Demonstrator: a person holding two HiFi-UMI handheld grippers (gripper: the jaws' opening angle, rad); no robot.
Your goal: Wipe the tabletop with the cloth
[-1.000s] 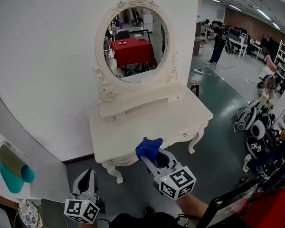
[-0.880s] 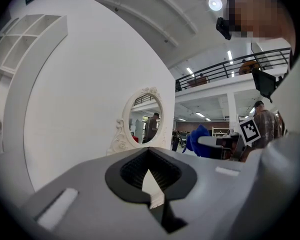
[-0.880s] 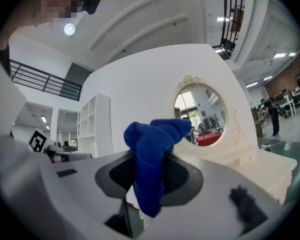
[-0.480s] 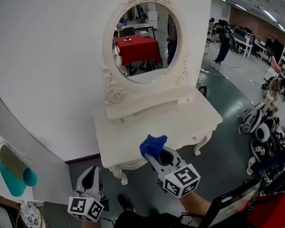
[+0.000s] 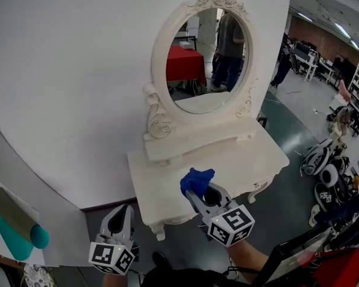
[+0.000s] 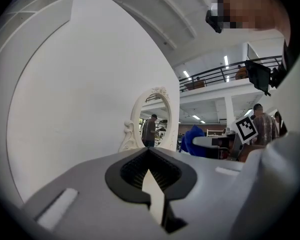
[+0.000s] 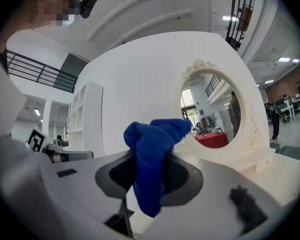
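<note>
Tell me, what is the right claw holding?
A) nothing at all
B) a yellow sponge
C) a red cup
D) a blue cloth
D: the right claw is shut on a bunched blue cloth that sticks up from between its jaws.

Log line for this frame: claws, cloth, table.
right claw: shut on blue cloth | left claw: shut, empty | dressing table: cloth at front edge, contact unclear

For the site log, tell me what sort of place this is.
Likely a big open workshop or lab hall with a staged corner: a white dressing table and oval mirror against a bare wall, with desks beyond on the green floor.
</note>
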